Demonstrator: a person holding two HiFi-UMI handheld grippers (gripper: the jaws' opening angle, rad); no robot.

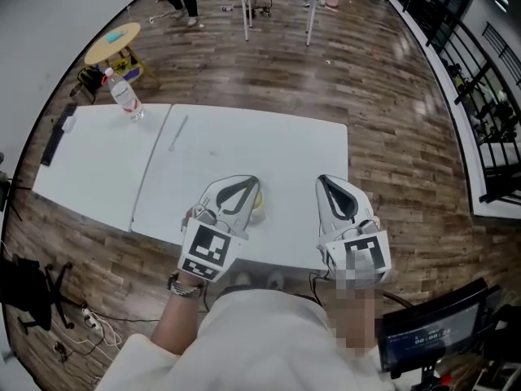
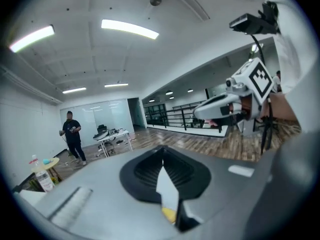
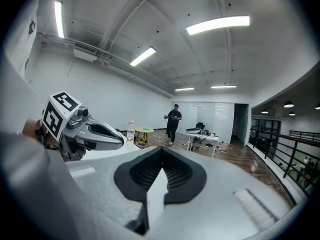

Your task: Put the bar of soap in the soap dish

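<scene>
We hold the left tool point(image 1: 251, 182) and right tool point(image 1: 323, 181) above the white surface point(image 1: 244, 137) at lower centre of the head view. Each has its jaws together on nothing. A yellow piece point(image 1: 258, 199), likely the soap, lies just beside the left tool's tip. We cannot make out a dish. If the soap is unplaced, the next move means lowering and opening the left tool.

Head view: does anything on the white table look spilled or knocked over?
Nothing stands out. The water bottle stands upright near the far left corner of the table, and no spill shows. A yellow thing peeks out beside the left gripper, too hidden to judge.
</scene>
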